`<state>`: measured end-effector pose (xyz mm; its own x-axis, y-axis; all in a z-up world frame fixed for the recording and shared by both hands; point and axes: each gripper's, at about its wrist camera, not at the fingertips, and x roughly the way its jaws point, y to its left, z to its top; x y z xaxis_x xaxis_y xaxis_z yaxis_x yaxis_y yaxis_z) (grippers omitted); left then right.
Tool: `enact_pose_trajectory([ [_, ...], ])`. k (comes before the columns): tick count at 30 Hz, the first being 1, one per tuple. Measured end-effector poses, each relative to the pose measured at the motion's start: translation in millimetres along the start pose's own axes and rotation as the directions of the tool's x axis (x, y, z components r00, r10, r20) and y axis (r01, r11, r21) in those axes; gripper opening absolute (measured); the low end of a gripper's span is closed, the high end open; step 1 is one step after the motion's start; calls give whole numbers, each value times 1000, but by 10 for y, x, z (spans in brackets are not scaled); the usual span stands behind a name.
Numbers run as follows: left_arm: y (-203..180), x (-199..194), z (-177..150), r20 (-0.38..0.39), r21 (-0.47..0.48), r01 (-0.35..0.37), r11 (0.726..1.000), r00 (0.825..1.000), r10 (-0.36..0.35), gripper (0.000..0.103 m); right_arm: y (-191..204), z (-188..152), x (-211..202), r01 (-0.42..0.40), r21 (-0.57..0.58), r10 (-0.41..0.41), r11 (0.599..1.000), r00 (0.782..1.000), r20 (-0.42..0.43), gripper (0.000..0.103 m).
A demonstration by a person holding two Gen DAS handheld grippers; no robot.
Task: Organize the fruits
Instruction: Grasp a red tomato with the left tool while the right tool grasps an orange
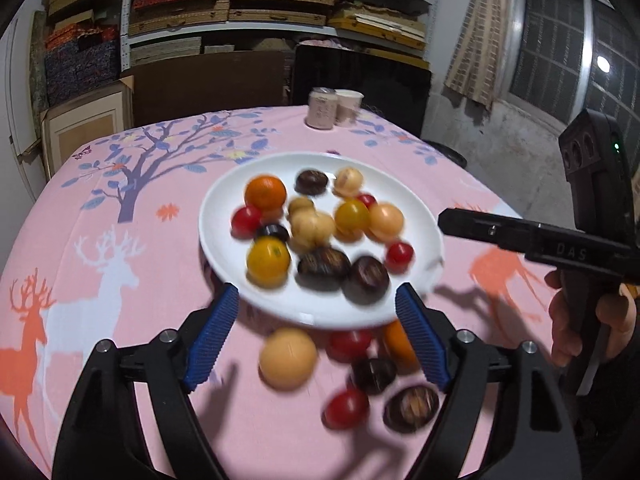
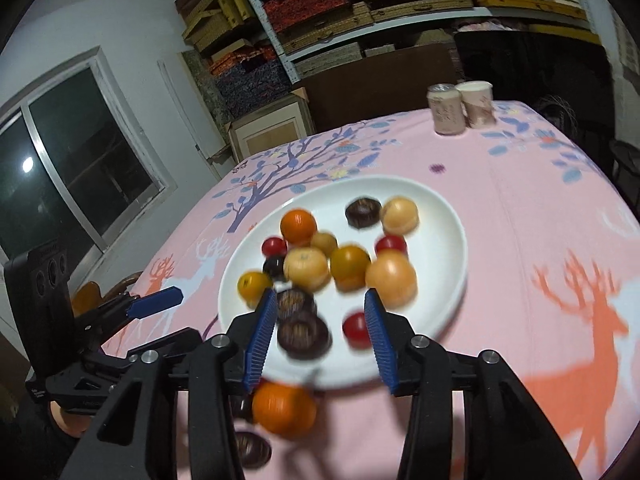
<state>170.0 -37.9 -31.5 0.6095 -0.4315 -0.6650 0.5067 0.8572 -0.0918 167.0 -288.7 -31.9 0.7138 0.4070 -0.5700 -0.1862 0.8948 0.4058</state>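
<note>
Mostly done: plate [image 1: 416, 236] holding most fruits; about six, blurred, lying off near rim; left gripper [image 1: 316, 336], right gripper [image 2: 320, 336] hovering agape, empty.

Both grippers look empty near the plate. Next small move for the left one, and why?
Probably ease the left gripper down and back onto the pale round fruit and close. Its jaws stand open with nothing between the pads. Several fruits still lie on the pink tablecloth in front of the white plate, and this one sits closest between the fingers. The right gripper, also open, hovers over the plate.
</note>
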Motion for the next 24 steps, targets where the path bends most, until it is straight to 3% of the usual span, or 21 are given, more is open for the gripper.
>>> enact_pose_trajectory([
  [5, -156, -245, -444, -29, 59, 32, 998, 999, -30, 78, -76, -472, -329, -30, 72, 26, 997, 998, 59, 52],
  [10, -184, -134, -669, -105, 72, -57, 996, 992, 64, 78, -153, -677, -335, -18, 93, 12, 995, 998, 64, 52],
  [14, -172, -26, -656, -132, 74, -76, 994, 988, 85, 78, -180, -692, -383, -48, 99, 39, 994, 995, 89, 52],
  [16, -208, 45, -631, -146, 100, -92, 991, 984, 106, 73, -254, -692, -370, -55, 132, 44, 990, 995, 88, 52],
  [19, -265, 158, -611, -183, 130, -85, 988, 977, 109, 54, -332, -710, -372, -73, 169, 58, 983, 994, 94, 52],
  [24, -326, 157, -598, -176, 139, -64, 988, 980, 89, 48, -295, -719, -391, -90, 148, 75, 985, 991, 107, 53],
])
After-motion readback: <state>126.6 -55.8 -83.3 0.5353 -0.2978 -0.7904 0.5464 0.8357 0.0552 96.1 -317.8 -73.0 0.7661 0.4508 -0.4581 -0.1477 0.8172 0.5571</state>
